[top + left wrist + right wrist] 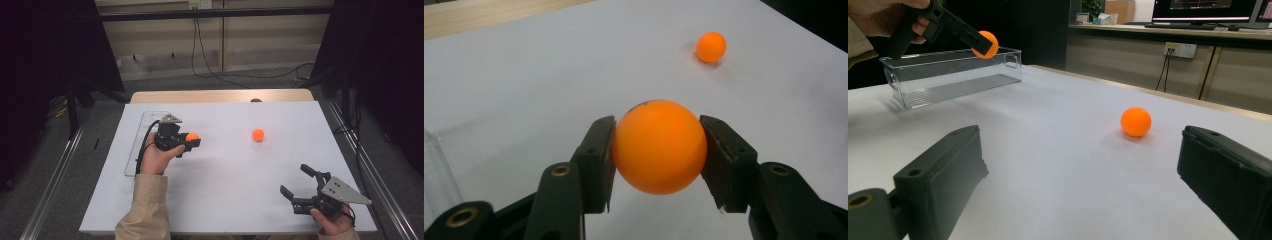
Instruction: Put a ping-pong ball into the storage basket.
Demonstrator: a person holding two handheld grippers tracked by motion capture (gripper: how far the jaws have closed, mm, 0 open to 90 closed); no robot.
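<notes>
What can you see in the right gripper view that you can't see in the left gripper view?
The right gripper view alone has the whole clear box, a monitor on a far desk, a wall socket, and the left gripper seen from afar, lifted over the box. The left gripper view alone has a close look at its fingers squeezing an orange ball. Both share the white table and the loose orange ball resting on it.

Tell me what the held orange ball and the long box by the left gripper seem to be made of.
Held orange ball: probably thin plastic, matt, smooth, with a small dark mark on top; it looks like a table-tennis ball. Long box: clear hard plastic, likely acrylic, glossy; the table shows through its walls and its edges catch light.
</notes>
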